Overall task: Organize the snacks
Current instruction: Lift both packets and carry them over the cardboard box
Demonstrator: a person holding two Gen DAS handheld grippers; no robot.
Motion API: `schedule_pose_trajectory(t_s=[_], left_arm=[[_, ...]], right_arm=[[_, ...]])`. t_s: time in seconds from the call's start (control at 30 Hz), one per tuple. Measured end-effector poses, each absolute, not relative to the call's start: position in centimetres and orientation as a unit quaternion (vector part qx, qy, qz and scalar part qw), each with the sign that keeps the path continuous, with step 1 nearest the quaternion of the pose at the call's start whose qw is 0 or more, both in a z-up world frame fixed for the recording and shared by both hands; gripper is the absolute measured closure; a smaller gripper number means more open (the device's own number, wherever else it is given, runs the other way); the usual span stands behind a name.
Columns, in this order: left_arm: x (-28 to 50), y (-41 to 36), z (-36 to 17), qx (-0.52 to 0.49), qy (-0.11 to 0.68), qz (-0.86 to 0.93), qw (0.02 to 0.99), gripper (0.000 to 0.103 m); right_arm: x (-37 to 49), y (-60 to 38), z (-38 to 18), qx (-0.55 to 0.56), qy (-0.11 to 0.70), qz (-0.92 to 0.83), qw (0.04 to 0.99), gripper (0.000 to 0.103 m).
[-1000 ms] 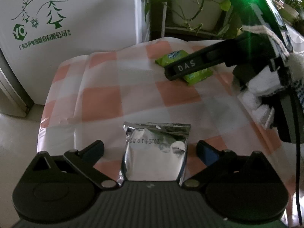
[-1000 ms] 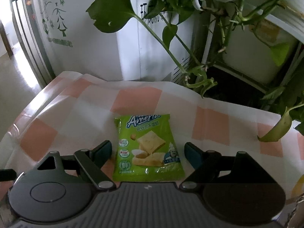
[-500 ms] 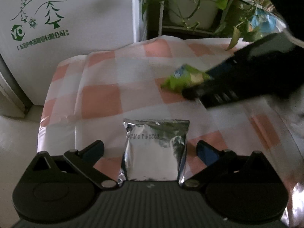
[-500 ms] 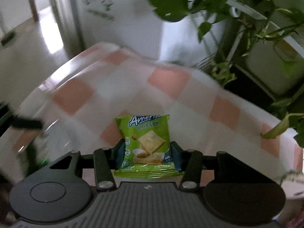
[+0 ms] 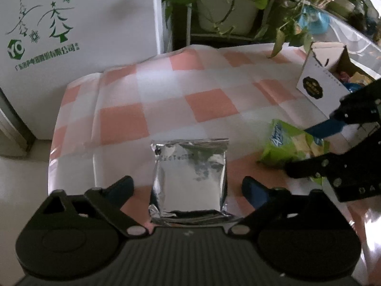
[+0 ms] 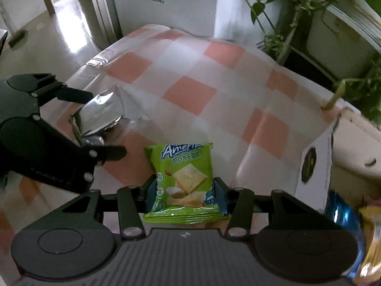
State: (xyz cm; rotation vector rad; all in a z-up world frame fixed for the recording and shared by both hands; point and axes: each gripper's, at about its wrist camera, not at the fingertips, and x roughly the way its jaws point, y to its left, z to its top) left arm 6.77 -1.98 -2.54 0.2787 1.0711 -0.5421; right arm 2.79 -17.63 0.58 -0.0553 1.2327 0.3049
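The landmark here is the white cardboard box (image 6: 316,166) with a round dark-and-gold sticker on its side, standing open on the table spread with a pink-and-white checked plastic cloth (image 5: 166,100). The right gripper (image 6: 185,195) has its blue-padded jaws pressed against both sides of a small green snack packet printed with biscuit squares (image 6: 184,181), and it holds the packet above the cloth just beside the box's stickered side; in the left wrist view that same packet (image 5: 290,145) appears between the black fingers, below and in front of the box (image 5: 319,88). Well apart from the box, toward the opposite side of the table, a crinkled silver foil snack pouch (image 5: 190,176) lies flat on the cloth. The left gripper (image 5: 188,188) hangs over this pouch with its jaws apart on either side of it; they have just been closing a little, yet a clear gap shows between each blue pad and the foil edges, so nothing is gripped. Inside the box, blue and yellow wrappers (image 6: 357,219) show blurred over its near edge. Behind the box, leafy green potted plants (image 5: 228,4) trail over the table's far edge.
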Motion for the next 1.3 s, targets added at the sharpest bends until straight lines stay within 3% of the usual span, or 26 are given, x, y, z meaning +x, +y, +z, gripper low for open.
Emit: schedule_pose_trajectory(t_s=[0.27, 0.33, 0.7, 1.3], left_arm=[[6.7, -2.3, -2.2, 0.132, 0.49, -0.262, 0.821, 0.032], [6.7, -2.3, -2.0, 0.131, 0.489, -0.26, 0.822, 0.044], [4.5, -3.5, -0.6, 0.182, 0.469, -0.267, 0.822, 0.045], [-0.8, -4.9, 3.6, 0.181, 0.431, -0.265, 0.844, 0.045]], right_arm=[[2.6, -17.4, 0.4, -0.012, 0.575, 0.127, 0.808, 0.047], [2.6, -17.4, 0.4, -0.011, 0.575, 0.125, 0.808, 0.047], [1.0, -17.4, 2.6, -0.026, 0.553, 0.126, 0.823, 0.047], [-3.7, -19.8, 7.9, -0.017, 0.499, 0.107, 0.859, 0.047]])
